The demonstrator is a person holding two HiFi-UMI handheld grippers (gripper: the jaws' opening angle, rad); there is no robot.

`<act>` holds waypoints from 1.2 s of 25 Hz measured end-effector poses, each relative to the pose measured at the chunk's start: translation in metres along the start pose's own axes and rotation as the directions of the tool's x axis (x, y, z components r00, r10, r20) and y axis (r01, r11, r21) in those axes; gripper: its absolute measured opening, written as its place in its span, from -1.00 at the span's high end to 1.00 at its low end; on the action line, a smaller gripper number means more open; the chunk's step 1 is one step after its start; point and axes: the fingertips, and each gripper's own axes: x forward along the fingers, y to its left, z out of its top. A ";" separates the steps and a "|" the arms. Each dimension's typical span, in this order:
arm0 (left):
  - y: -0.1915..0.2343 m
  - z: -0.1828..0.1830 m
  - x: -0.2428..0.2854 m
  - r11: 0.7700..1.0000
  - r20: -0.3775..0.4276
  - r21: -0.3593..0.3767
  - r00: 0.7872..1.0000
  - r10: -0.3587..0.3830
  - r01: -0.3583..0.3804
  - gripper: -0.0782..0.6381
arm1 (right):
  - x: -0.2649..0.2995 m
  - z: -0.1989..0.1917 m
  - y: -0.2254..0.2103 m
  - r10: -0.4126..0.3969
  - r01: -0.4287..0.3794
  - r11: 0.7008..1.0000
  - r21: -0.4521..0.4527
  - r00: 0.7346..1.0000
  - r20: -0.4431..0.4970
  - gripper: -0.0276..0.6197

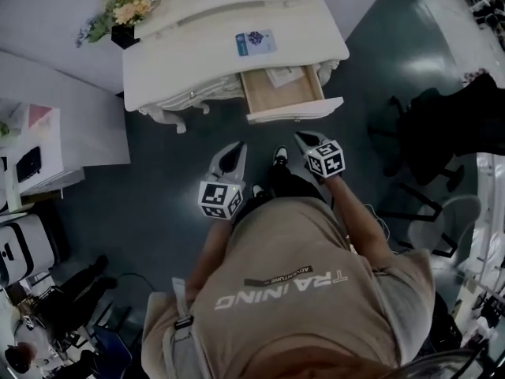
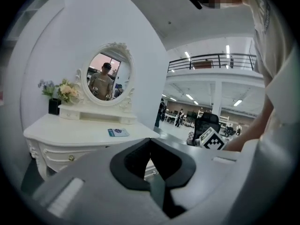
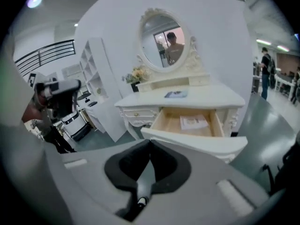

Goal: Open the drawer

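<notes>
Two grey two-jaw tools, the left gripper (image 1: 235, 149) and right gripper (image 1: 304, 138), hover pressed together and empty in the head view, clear of the pulled-out pale-wood drawer (image 1: 276, 97) of the white dressing table (image 1: 197, 54), probably as it's open; left gripper view: tips meet; right gripper view: bare dark floor (image 3: 101, 142) around its near edge.

floor (image 1: 150, 188): dark, glossy | wall (image 2: 70, 32): white | ceiling lights (image 2: 228, 50): on
</notes>
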 end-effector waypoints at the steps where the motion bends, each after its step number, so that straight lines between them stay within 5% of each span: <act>1: 0.001 0.001 0.003 1.000 0.010 -0.019 1.000 -0.009 0.010 0.76 | -0.011 0.018 0.008 -0.001 0.003 0.999 -0.035 0.999 0.045 0.90; 7: -0.017 0.042 0.007 0.998 0.078 0.064 0.996 -0.034 0.029 0.76 | -0.088 0.098 0.050 0.015 0.028 0.987 -0.156 0.965 0.263 0.91; 13: -0.042 0.068 0.008 0.993 0.120 0.115 0.993 -0.002 -0.012 0.76 | -0.150 0.133 0.065 0.033 0.051 0.981 -0.185 0.905 0.424 0.91; 17: -0.084 0.067 0.012 0.984 0.124 0.174 0.992 0.003 -0.025 0.76 | -0.186 0.128 0.053 0.051 0.035 0.984 -0.175 0.887 0.459 0.91; 23: -0.130 0.077 0.024 0.986 0.128 0.168 0.992 -0.018 -0.004 0.76 | -0.208 0.126 0.031 0.095 0.017 0.973 -0.231 0.879 0.467 0.91; 30: -0.125 0.084 0.008 0.982 0.137 0.173 0.989 0.050 -0.074 0.76 | -0.200 0.139 0.044 0.195 -0.038 0.942 -0.334 0.871 0.450 0.91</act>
